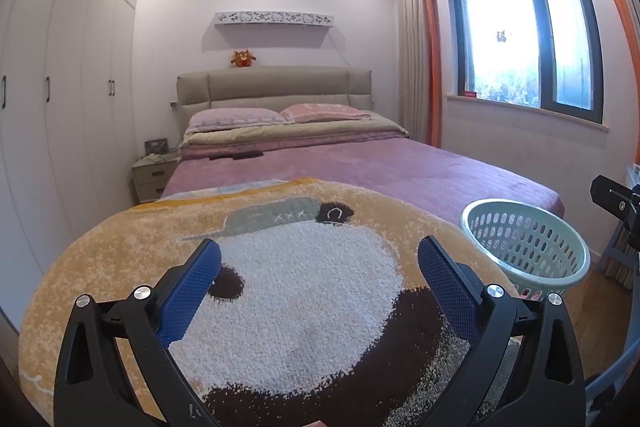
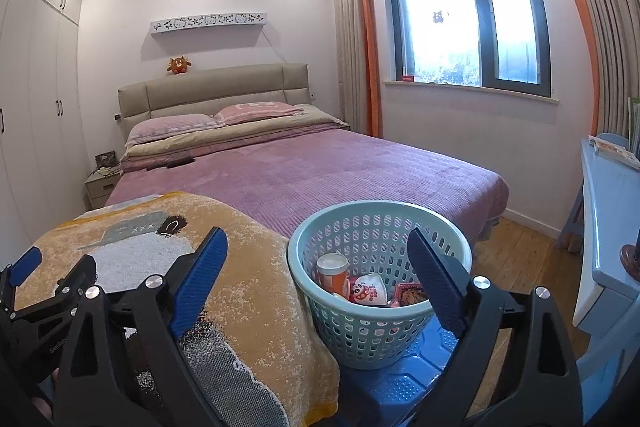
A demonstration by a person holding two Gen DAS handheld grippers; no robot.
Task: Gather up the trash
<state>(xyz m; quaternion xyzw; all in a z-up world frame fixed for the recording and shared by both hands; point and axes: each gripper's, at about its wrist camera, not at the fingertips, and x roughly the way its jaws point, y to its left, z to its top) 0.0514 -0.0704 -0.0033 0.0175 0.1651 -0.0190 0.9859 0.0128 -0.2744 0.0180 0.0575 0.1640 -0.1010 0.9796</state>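
Now hovering wide open, nothing between the jaws: right gripper over pale-green perforated plastic basket, sitting on blue plastic stool beside bed corner, holding orange paper cup, snack wrappers; left gripper gaping empty above yellow bear-print blanket.

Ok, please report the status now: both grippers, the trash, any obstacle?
Left gripper open, empty. Right gripper open, empty, facing the basket. Cup and wrappers lie inside basket. Nothing in the way.

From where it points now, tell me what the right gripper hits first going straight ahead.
Most likely the light green basket: it sits dead ahead between the open right gripper fingers, trash already inside. Depth is hard to judge; its near rim looks closest.
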